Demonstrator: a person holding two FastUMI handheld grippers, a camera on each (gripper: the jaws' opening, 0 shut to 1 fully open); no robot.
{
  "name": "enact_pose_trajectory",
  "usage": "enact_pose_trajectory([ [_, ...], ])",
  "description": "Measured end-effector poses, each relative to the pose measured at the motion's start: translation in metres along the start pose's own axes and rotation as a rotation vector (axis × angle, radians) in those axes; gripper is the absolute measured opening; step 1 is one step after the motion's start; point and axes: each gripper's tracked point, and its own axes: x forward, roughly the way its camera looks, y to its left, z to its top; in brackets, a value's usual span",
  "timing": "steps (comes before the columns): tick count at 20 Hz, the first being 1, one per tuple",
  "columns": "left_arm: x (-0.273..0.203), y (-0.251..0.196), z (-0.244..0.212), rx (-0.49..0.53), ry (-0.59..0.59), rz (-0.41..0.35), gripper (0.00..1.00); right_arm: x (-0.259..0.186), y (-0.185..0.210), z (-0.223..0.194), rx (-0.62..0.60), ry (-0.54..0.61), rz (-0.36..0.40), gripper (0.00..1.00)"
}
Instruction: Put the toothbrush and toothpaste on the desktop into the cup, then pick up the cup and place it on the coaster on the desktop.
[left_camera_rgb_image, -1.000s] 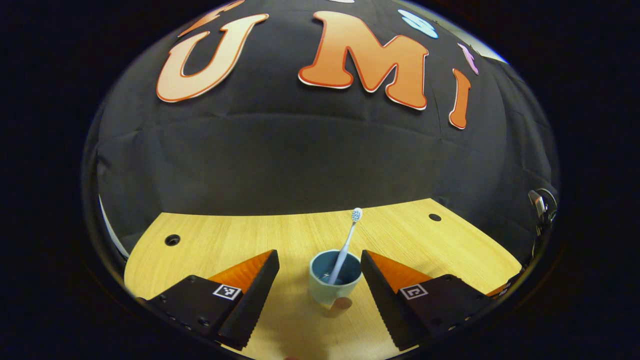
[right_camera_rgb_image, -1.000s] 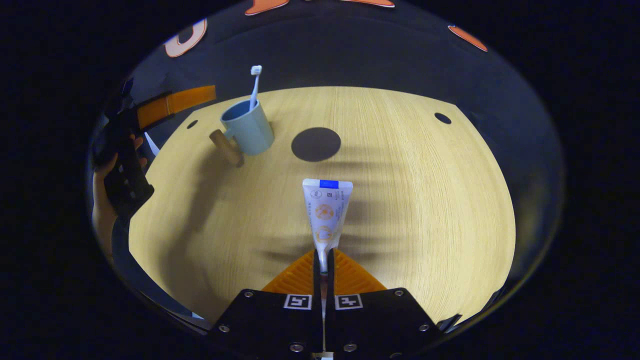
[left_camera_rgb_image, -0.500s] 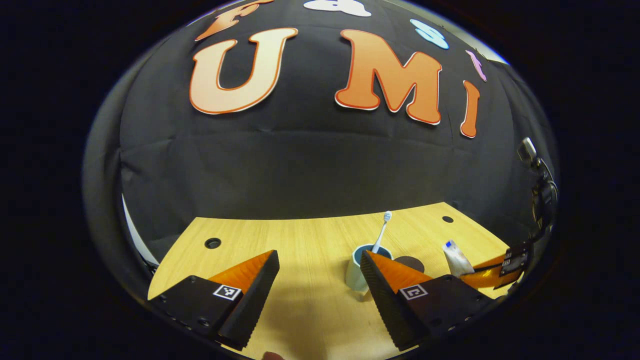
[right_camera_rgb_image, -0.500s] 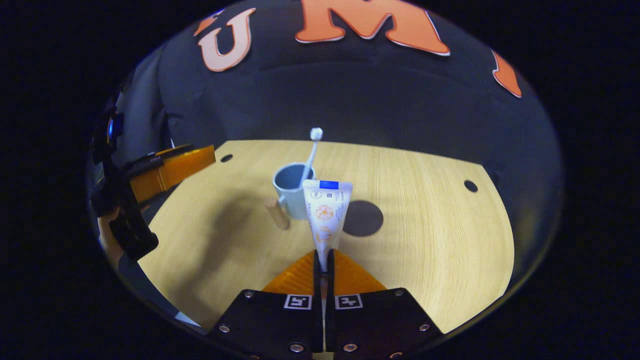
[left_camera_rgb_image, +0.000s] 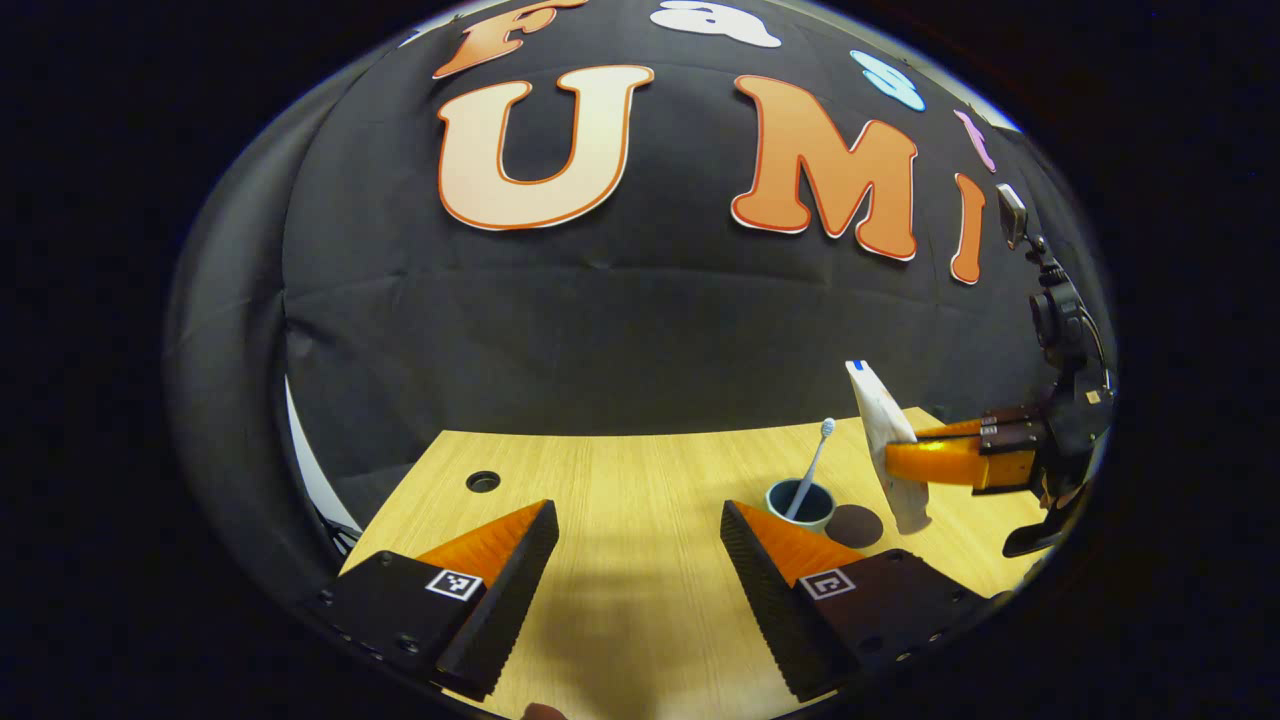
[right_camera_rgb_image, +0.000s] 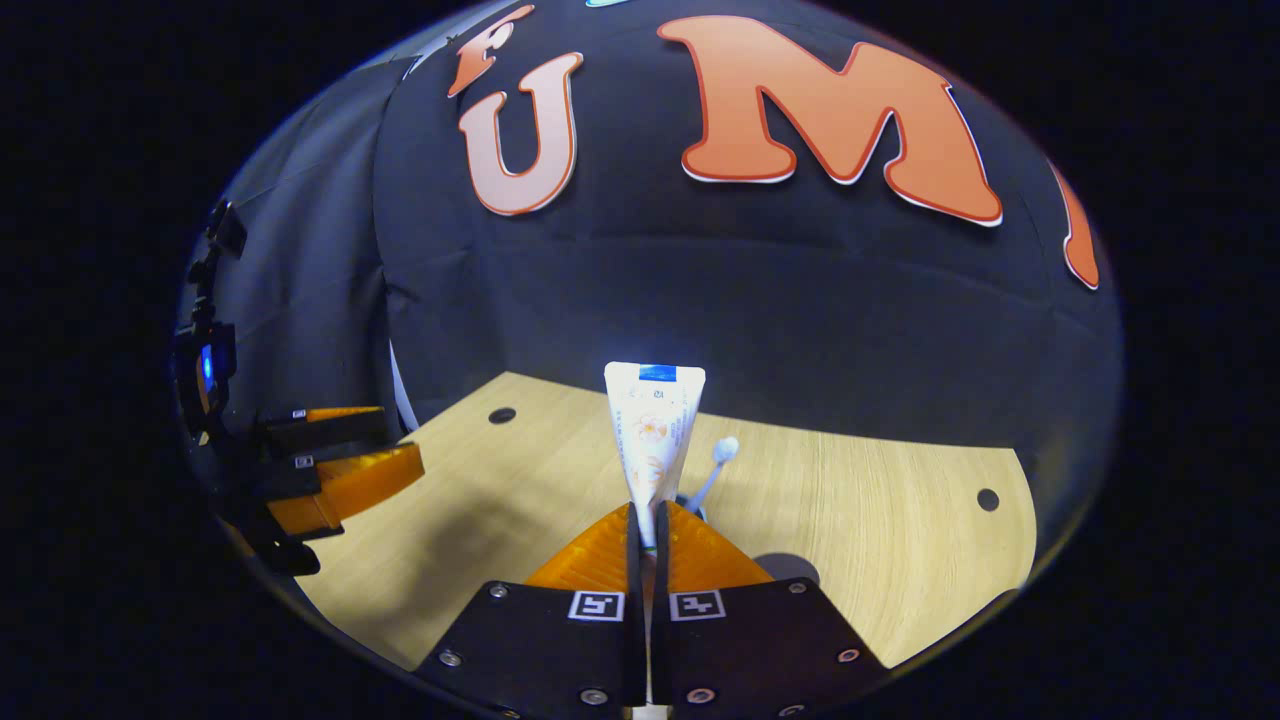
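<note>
Toothpaste (right_camera_rgb_image: 652, 435): a flat white tube with a blue band along its crimped end and pale orange printed motifs down its face. It stood upright in the right gripper view, crimped end uppermost, its narrow lower part pinched between the two fingers of the right gripper (right_camera_rgb_image: 648, 530), whose jaws were closed together on it. In the left gripper view the same tube (left_camera_rgb_image: 885, 440) hung tilted in the air, above and to the right of the cup, clear of the desktop.

Cup (left_camera_rgb_image: 800, 503): pale blue-green, round, dark inside, standing upright on the desktop toward its far right part. In the right gripper view it was mostly hidden behind the tube and fingers.

Toothbrush (left_camera_rgb_image: 812, 466): slim light handle, small white bristled head, standing slanted inside the cup with the head up and leaning right.

Coaster (left_camera_rgb_image: 857, 524): a dark round disc lying flat, just beside the cup on its right.

Left gripper (left_camera_rgb_image: 640, 540): jaws wide apart, holding nothing, low over the near desktop, well short of the cup.

Desktop (left_camera_rgb_image: 620, 500): light wood grain, with small round holes near its far corners.
</note>
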Motion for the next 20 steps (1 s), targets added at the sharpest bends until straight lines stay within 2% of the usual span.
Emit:
enact_pose_trajectory([
  [7, 0.001, 0.02, -0.005, -0.032, 0.005, 0.045, 0.99, 0.043, 0.006, 0.022, 0.034, -0.117, 0.044, 0.02],
  [16, 0.008, 0.029, -0.007, -0.059, 0.028, 0.074, 0.99, 0.084, 0.01, 0.003, -0.082, -0.152, 0.043, 0.02],
  [20, 0.009, 0.035, -0.008, -0.061, 0.031, 0.089, 0.99, 0.099, 0.005, -0.019, -0.062, -0.109, 0.035, 0.03],
])
